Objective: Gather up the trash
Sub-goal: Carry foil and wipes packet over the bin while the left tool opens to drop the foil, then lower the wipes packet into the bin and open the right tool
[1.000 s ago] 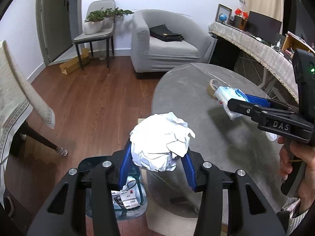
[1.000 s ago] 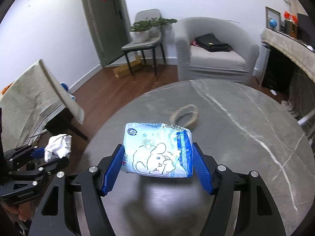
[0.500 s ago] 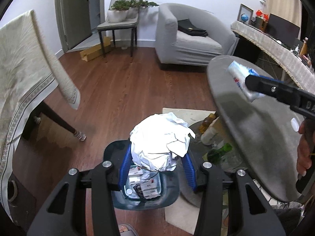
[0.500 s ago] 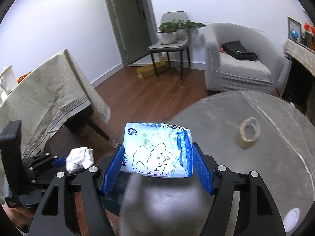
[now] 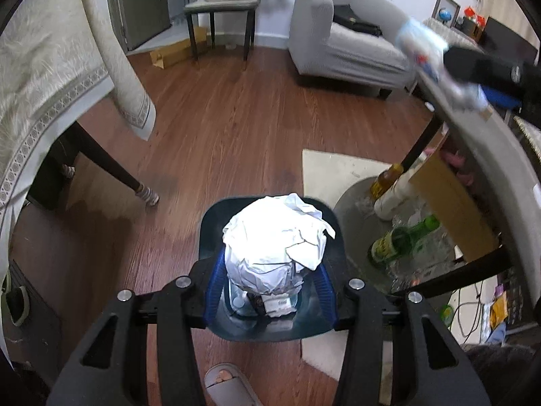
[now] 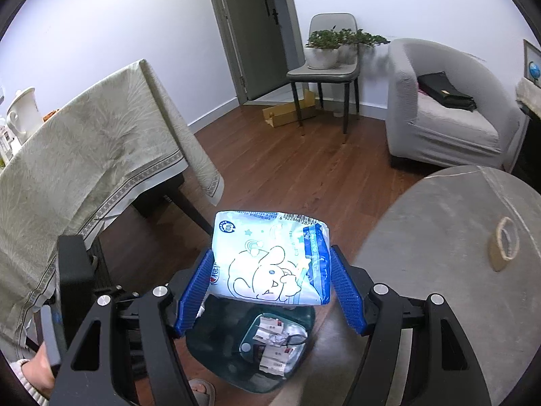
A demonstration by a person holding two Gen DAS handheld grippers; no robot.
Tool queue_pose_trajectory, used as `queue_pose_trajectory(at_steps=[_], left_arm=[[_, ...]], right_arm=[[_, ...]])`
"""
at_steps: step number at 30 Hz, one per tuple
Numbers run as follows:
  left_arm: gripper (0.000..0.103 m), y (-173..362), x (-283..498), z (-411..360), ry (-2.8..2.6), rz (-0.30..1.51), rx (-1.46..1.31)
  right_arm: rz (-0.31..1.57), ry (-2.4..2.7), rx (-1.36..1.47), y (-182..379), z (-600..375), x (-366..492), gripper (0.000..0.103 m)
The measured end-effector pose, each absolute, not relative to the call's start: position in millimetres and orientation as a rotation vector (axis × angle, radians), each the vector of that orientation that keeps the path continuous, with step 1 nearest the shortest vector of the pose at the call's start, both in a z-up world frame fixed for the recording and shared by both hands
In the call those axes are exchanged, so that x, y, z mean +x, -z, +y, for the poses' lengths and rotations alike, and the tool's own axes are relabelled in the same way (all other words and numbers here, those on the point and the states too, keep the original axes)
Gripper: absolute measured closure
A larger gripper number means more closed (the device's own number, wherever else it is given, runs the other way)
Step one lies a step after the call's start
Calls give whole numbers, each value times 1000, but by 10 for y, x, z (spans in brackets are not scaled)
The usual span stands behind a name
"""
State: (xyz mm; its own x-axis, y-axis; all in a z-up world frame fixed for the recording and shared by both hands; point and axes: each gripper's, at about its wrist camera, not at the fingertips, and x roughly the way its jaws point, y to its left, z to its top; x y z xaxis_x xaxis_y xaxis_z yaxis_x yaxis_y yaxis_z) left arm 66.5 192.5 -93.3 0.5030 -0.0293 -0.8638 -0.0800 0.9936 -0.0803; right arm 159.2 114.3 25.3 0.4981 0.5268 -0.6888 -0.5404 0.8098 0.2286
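My left tongs (image 5: 270, 284), clamping the crumpled white paper ball (image 5: 275, 247), hang directly above the dark blue-green plastic bin (image 5: 209, 237), nearer than my right tongs (image 6: 272, 291) gripping the pale blue tissue pack (image 6: 270, 258).

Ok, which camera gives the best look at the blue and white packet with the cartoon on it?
The right wrist view: the blue and white cartoon-printed plastic packet sits centred and sharp between the right tool's fingers, barcode readable. The left wrist view shows it only small and blurred near the upper right edge.

Left claw (image 5: 268, 287) clamped, right claw (image 6: 270, 291) clamped
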Motion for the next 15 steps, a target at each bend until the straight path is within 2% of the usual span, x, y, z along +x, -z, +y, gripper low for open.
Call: queue_pose_trajectory(at_steps=[4,10,15], left_arm=[[50,1107,675,1991,-16,1107,-129],[32,1208,631,2102,-19,1129,-109],[32,1123,570,2231,-36,1102,-124]], right_arm=[[837,-656,-25,-203,1267,1590,34],[861,-674,-56,-75,1518,1589,34],[887,-682,-69,41,1635,1603,34]])
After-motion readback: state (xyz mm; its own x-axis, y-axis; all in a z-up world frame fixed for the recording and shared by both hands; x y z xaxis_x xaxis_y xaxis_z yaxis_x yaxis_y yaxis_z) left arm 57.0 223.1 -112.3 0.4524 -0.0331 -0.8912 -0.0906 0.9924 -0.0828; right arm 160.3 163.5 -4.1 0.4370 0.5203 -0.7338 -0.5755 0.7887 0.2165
